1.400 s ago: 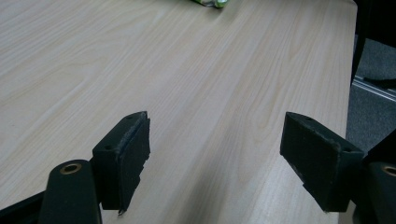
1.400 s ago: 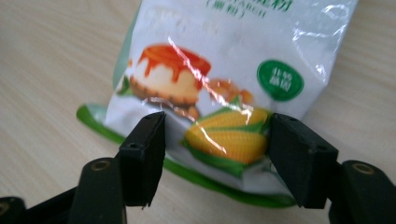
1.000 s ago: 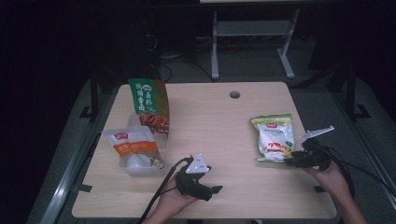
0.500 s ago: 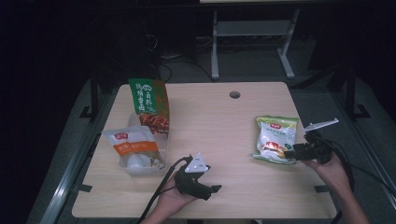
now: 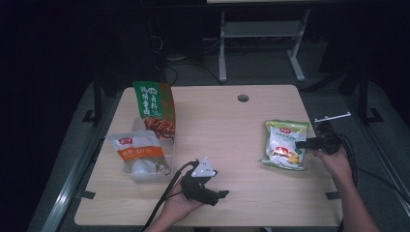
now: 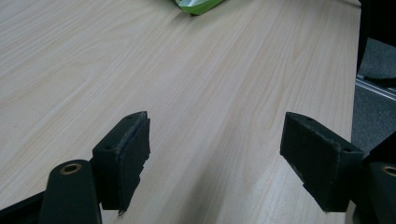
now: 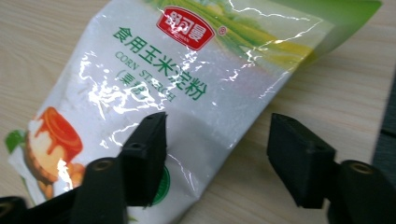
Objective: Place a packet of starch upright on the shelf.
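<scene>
Corn starch bag lies flat at the right side of my table in the high view, with my right gripper at its right edge and my left gripper resting near the front edge; two other bags sit in a clear bin at left. Left gripper view: jaws wide apart over bare wood, nothing between them. Right gripper view: jaws have just been closing, one over the bag, one over the wood, not yet pinching. Grasp and transfer remain, I judge.
</scene>
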Demonstrator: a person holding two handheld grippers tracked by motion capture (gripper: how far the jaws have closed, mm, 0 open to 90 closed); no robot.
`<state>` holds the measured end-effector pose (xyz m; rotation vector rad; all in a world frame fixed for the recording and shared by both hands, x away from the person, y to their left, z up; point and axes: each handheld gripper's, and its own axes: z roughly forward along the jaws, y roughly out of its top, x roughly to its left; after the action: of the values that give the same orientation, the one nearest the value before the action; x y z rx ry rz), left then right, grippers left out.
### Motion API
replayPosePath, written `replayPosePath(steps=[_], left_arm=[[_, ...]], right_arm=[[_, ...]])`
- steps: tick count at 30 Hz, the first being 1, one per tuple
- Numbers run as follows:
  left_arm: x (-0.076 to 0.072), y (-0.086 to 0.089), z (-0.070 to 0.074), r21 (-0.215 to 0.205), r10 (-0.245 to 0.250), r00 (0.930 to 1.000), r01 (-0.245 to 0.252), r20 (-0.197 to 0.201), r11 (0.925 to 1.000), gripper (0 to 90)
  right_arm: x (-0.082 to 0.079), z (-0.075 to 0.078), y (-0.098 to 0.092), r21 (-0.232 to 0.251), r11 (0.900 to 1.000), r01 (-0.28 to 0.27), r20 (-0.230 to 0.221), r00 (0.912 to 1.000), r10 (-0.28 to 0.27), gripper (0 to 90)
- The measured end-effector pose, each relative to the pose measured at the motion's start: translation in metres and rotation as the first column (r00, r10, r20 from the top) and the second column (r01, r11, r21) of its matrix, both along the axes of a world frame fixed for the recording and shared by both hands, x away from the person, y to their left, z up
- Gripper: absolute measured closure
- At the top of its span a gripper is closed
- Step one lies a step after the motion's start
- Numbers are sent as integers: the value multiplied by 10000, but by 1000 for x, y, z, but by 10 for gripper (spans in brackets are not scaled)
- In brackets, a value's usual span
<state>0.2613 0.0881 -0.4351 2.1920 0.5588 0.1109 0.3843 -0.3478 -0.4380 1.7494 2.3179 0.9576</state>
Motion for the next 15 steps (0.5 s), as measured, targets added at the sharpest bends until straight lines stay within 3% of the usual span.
replayPosePath(steps=[3,7,10,15], left_arm=[[1,-2,0,-6,-9,10000,9,-22,10000,238],[1,-5,-1,-19,-24,10000,24,-22,10000,238],[1,-6,0,13,-31,10000,31,-48,10000,238],[1,-6,1,35,-76,10000,76,-3,10000,238]], right_arm=[[2,-3,-2,464,9987,-189,-13,9998,189,560],[-1,-3,2,627,9962,-600,-70,9981,605,839],[-7,1,12,-37,9945,-1048,27,9945,1048,868],[-18,1,18,109,9864,-1637,-60,9865,1638,873]])
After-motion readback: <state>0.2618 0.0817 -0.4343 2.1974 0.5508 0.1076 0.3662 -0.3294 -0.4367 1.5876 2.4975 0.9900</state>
